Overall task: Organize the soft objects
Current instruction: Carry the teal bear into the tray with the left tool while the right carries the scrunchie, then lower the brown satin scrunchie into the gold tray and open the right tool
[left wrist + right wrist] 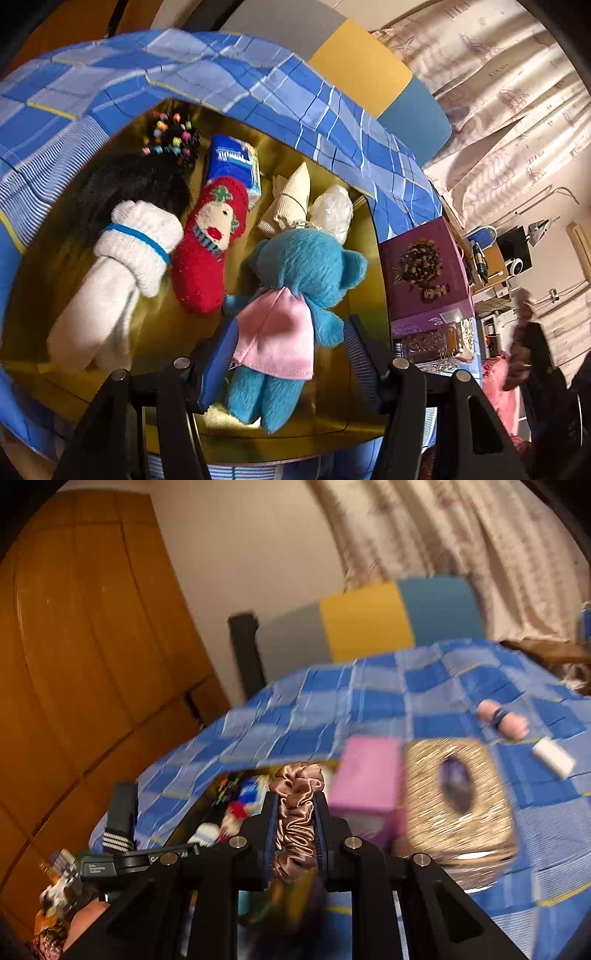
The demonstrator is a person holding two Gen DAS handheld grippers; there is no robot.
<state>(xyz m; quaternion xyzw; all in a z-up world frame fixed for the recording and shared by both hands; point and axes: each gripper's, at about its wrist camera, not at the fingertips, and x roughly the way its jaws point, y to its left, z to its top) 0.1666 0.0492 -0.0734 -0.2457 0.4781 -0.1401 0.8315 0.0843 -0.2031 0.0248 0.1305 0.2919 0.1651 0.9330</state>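
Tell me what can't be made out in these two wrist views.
- Left wrist: the blue teddy bear lies between the left gripper's open fingers; contact is unclear.
- Left wrist: the dark furry item is half hidden behind the white sock.
- Right wrist: motion blur smears the gold box's contents.
- Right wrist: the brown satin scrunchie, clamped in the right gripper, hides the tray behind it.
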